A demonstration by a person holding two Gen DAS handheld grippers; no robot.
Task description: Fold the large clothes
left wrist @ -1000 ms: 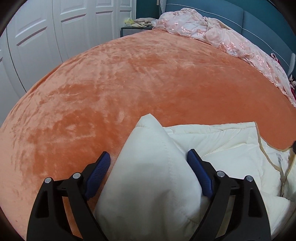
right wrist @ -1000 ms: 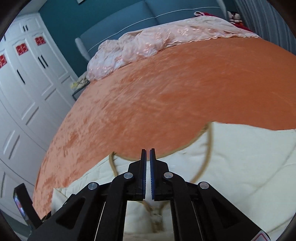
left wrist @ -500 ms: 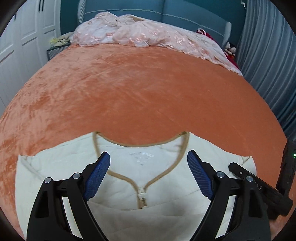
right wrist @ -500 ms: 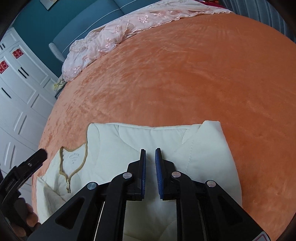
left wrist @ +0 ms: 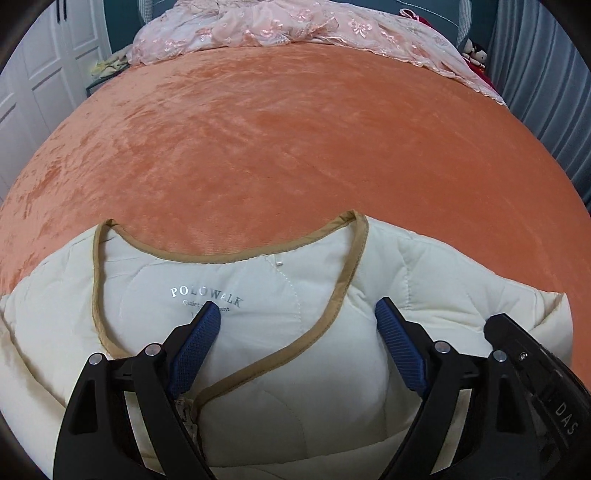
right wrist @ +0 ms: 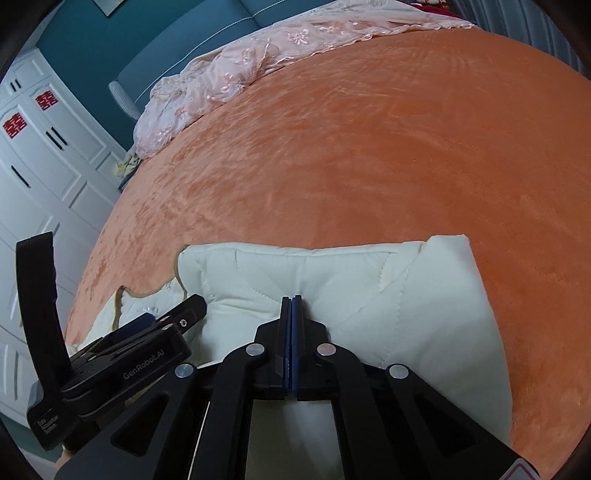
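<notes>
Two grippers worked over a cream quilted jacket [left wrist: 317, 369] that lay at the near edge of an orange bedspread [left wrist: 295, 147]. The left gripper [left wrist: 295, 332] stood with its blue pads wide apart above the neckline, one pad over the printed label and the other over the shoulder panel, nothing pinched between them. A second earlier those same pads had straddled a raised peak of the jacket's fabric off to one side; half a second earlier the neckline was already in view but smaller, with its zip showing between the pads. The tan collar trim [left wrist: 340, 284] now filled much more of the left view.

The right gripper [right wrist: 291, 306] had its pads pressed fully together, the tips resting at a crease of the folded shoulder; whether any fabric was caught between them could not be made out. Half a second before, a narrow gap had shown between those pads. A pink lace cover [right wrist: 236, 74] lay bunched along the far edge of the bedspread, by the blue headboard [right wrist: 207, 33].
</notes>
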